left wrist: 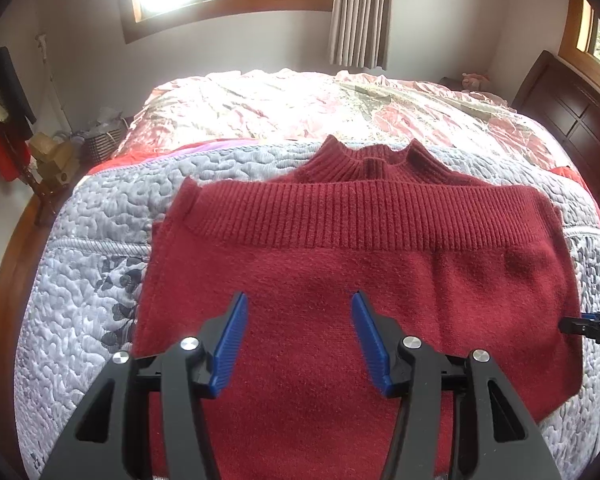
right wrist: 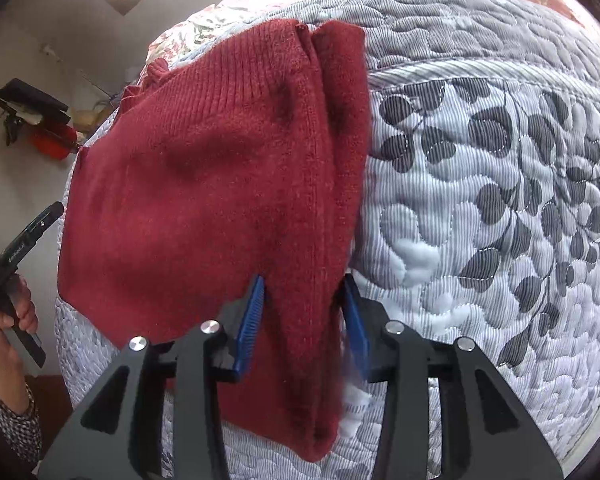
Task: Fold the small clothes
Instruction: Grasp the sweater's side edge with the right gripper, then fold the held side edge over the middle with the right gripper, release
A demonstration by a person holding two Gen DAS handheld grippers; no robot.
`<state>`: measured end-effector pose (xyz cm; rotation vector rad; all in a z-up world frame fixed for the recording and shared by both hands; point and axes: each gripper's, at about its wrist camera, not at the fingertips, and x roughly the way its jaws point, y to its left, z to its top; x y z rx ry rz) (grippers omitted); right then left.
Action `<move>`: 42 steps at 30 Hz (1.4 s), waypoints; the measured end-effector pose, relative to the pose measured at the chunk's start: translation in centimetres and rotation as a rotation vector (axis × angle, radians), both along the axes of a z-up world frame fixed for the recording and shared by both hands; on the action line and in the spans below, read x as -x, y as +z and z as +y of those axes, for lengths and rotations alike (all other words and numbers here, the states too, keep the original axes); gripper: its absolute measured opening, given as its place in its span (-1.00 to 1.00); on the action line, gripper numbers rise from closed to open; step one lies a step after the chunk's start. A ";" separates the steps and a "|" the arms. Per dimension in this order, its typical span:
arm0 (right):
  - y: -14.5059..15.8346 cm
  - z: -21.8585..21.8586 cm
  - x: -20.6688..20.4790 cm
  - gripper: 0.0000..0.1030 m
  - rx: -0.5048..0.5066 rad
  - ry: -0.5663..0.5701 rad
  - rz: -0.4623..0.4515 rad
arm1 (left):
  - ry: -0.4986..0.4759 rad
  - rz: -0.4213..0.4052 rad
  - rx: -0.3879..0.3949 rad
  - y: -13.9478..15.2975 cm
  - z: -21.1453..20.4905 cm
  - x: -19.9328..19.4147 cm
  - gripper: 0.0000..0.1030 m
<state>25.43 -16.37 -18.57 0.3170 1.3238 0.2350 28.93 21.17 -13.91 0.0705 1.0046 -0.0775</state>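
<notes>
A dark red knitted sweater (left wrist: pixel 340 280) lies folded on the quilted bed, its ribbed hem laid up near the collar. My left gripper (left wrist: pixel 298 300) hovers open above the sweater's near half, with nothing between its blue pads (left wrist: pixel 230 344). My right gripper (right wrist: pixel 304 300) is at the sweater's (right wrist: pixel 204 184) right edge and shows at the right border of the left wrist view (left wrist: pixel 580 326). Its fingers straddle that folded edge, partly closed. One pad (right wrist: pixel 252 320) presses into the knit and the other, blurred, sits just outside the edge.
The grey leaf-patterned quilt (right wrist: pixel 480 200) covers the near bed, with a pink floral cover (left wrist: pixel 300 104) behind it. A dark wooden headboard (left wrist: pixel 572 120) stands at the right. A person's hand (right wrist: pixel 16 312) holds the left gripper. Clutter sits by the left wall (left wrist: pixel 60 152).
</notes>
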 end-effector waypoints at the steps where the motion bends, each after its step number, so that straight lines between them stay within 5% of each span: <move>1: -0.4 -0.1 0.0 -0.19 -0.021 -0.007 0.009 | -0.002 0.000 -0.003 0.0 -0.1 0.0 0.10; 4: -1.2 -0.5 -0.3 -0.25 -0.071 -0.025 0.030 | -0.002 0.001 -0.009 -0.1 -0.1 0.1 0.15; 6: -1.0 -0.6 -0.3 -0.52 -0.079 -0.019 0.027 | 0.002 0.018 -0.008 -0.6 0.2 0.0 0.19; 8: -0.2 -0.7 -0.2 -0.57 -0.085 -0.007 0.005 | 0.007 0.039 -0.018 -1.2 0.4 -0.1 0.19; 14: 0.2 0.1 0.5 -0.59 0.016 0.003 -0.010 | 0.024 0.103 -0.034 -4.8 1.5 -0.5 0.19; 20: -1.6 -0.6 0.3 -0.52 -0.032 -0.050 0.027 | 0.062 0.161 0.056 -7.7 3.2 -0.8 0.29; 24: 0.1 -1.7 1.1 -0.25 -0.033 -0.056 0.021 | 0.049 0.163 0.026 -7.2 3.0 -0.5 0.28; 27: 1.0 -2.1 2.3 -0.24 -0.027 -0.061 0.008 | 0.035 0.156 0.004 -6.6 2.9 0.0 0.28; 35: -1.8 -2.8 2.5 -0.17 -0.063 -0.098 0.043 | 0.044 0.161 0.011 -6.8 3.8 0.3 0.30; 42: -1.7 -1.6 2.9 -0.66 -0.080 -0.098 0.028 | 0.046 0.163 0.022 -7.0 3.9 0.2 0.33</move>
